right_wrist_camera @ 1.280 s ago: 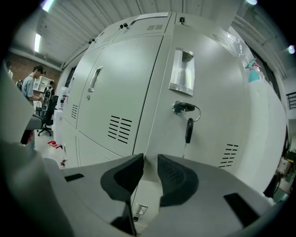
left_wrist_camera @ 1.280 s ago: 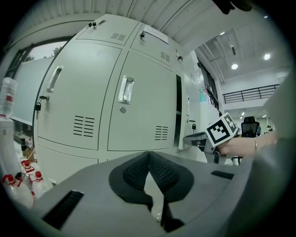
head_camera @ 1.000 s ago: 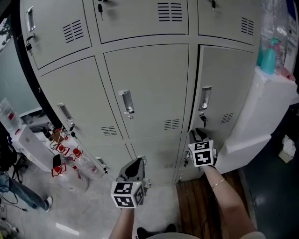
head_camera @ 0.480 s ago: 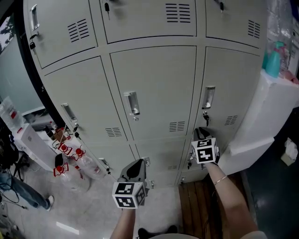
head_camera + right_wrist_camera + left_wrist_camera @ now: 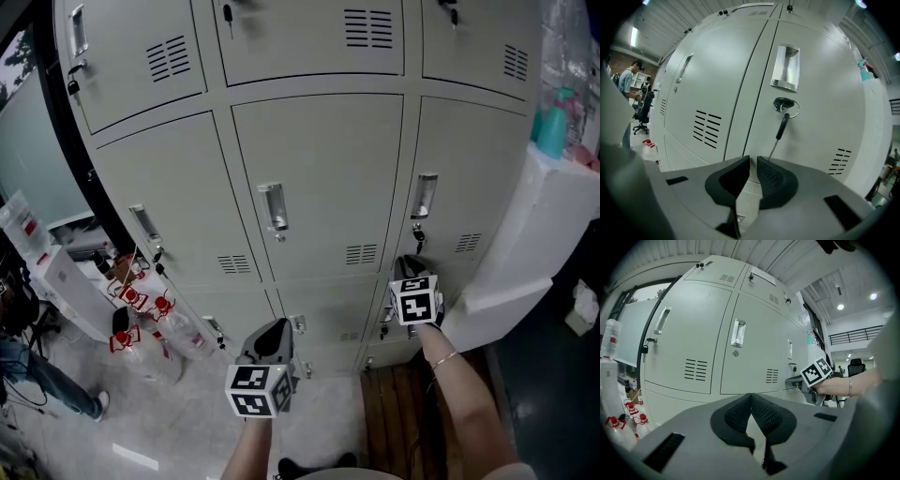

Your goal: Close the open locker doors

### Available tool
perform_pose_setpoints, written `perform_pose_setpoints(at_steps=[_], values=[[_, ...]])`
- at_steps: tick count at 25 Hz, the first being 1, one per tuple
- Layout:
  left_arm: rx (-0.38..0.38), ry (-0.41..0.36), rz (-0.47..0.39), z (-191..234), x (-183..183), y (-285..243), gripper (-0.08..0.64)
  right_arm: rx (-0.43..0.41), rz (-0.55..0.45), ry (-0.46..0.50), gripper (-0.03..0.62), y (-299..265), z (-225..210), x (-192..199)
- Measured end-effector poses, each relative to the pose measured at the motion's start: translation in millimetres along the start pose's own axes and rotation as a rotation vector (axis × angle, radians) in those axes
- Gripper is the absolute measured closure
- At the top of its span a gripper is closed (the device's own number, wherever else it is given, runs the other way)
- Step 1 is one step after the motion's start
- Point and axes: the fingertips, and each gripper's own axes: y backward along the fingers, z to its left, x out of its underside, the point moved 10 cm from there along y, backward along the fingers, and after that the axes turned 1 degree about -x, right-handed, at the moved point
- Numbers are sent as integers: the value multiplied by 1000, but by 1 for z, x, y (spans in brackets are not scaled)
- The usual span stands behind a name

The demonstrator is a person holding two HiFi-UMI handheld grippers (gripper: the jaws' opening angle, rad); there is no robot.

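A bank of grey lockers fills the head view. The right middle door lies flush with its frame, with a key hanging from the lock under its handle recess. My right gripper points at this door's lower left corner, close to it. Its jaws have just been closing and stand a narrow gap apart with nothing between them. My left gripper hangs lower, in front of the middle column, apart from the doors. Its fingertips meet, holding nothing. The middle door also looks flush.
A white block with a teal bottle on top stands against the lockers' right side. Clear bottles with red caps and a white box sit on the floor at left. Wooden slats lie below the right gripper.
A dark gap showed along the right middle door's left edge a second ago; that door now sits flush. The right gripper stayed by the door, and the left gripper held still.
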Motion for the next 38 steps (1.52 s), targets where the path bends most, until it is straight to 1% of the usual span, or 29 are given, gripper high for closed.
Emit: perform_pose_setpoints(at_steps=[8,12,16,28,38], values=[[24,0,-5,-3,4,2,540,-36,-32,-30,557,31,14,4],[56,5,6,-10,5,3,540,-59,-26,-60,557,53,23,17],[75,-1,-2,-15,8,4,540,-76,-26,-87,559,75,30,28],[148,-12,-2,-41,12,15,540,-118,-79,-165,583,154,51,40],[192,-20,2,-60,17,26,540,-119,-79,-244,603,205,60,59]])
